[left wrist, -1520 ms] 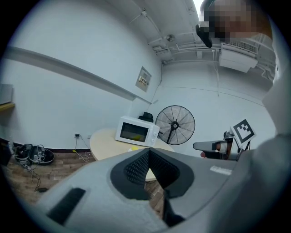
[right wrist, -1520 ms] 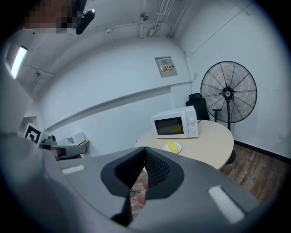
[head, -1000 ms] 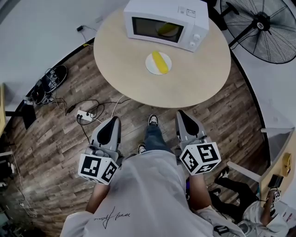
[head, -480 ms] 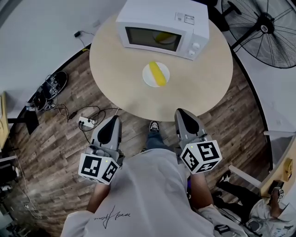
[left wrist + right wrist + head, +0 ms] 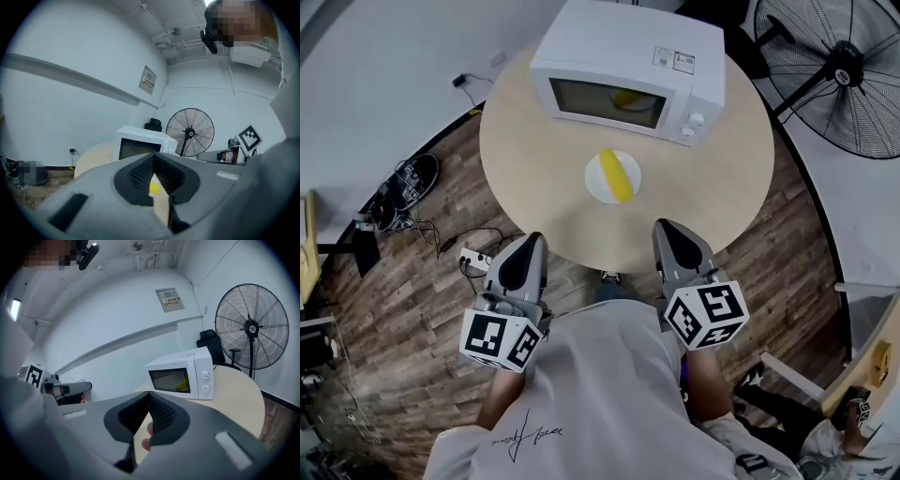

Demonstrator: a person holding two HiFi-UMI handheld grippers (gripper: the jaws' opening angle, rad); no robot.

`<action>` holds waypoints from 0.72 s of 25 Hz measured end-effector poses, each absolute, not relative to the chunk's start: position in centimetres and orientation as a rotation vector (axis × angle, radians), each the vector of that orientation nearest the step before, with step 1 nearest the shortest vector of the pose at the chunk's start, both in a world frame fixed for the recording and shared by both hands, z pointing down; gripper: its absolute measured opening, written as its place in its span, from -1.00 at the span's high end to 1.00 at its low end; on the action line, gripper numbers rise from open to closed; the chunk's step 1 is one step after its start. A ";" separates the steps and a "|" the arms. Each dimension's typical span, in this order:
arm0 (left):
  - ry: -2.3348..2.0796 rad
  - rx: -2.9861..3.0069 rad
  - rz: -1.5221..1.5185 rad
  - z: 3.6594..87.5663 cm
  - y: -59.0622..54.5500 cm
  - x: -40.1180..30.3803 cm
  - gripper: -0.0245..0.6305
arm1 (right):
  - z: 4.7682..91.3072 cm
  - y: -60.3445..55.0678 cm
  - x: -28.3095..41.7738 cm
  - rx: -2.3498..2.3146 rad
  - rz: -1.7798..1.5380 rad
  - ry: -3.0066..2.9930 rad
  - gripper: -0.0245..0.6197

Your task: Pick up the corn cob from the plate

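Tightly pressed together, left hand-held gripper (image 5: 528, 240) and right hand-held gripper (image 5: 667, 226) face round table (image 5: 534, 178) on wood floor (image 5: 412, 309).

1. Round table (image 5: 525, 178) with a pale wood top, standing ahead of me on the plank floor (image 5: 412, 319).
2. White microwave (image 5: 628, 70), door shut, on the far part of that top.
3. Small white plate (image 5: 595, 184), near the top's middle, in front of the microwave and apart from it.
4. On the floor to my left, a white power strip (image 5: 473, 261) among dark cables.
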State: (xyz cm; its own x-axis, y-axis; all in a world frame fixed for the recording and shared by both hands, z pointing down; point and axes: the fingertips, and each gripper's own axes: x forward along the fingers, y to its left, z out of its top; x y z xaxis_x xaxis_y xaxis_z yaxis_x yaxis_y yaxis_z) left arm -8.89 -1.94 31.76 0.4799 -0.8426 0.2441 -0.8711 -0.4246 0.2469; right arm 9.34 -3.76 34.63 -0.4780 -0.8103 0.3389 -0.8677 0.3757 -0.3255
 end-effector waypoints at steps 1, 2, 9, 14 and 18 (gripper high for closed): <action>-1.449 2.393 0.116 31.8 -2.3 -8.7 0.93 | 34.7 -4.2 9.4 1.523 0.709 -2.505 0.89; -1.455 2.392 0.116 31.8 -2.6 -8.5 0.93 | 34.8 -4.6 9.5 1.512 0.710 -2.507 0.89; -1.493 2.367 0.115 31.9 -3.5 -8.0 0.93 | 35.2 -6.4 9.5 1.470 0.708 -2.515 0.89; -1.497 2.352 0.114 32.3 -3.6 -8.0 0.93 | 35.6 -6.5 9.4 1.440 0.710 -2.518 0.89; -1.491 2.354 0.117 32.8 -4.1 -7.8 0.93 | 36.0 -6.9 9.5 1.437 0.699 -2.496 0.89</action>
State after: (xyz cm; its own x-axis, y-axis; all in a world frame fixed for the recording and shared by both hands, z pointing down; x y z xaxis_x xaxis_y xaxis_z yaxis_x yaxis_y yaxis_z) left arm -7.84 -4.10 32.79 0.4427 -0.8602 0.2531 -0.8891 -0.3846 0.2482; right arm 9.54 -6.90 35.97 -0.5175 -0.7688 0.3757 -0.8521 0.4230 -0.3081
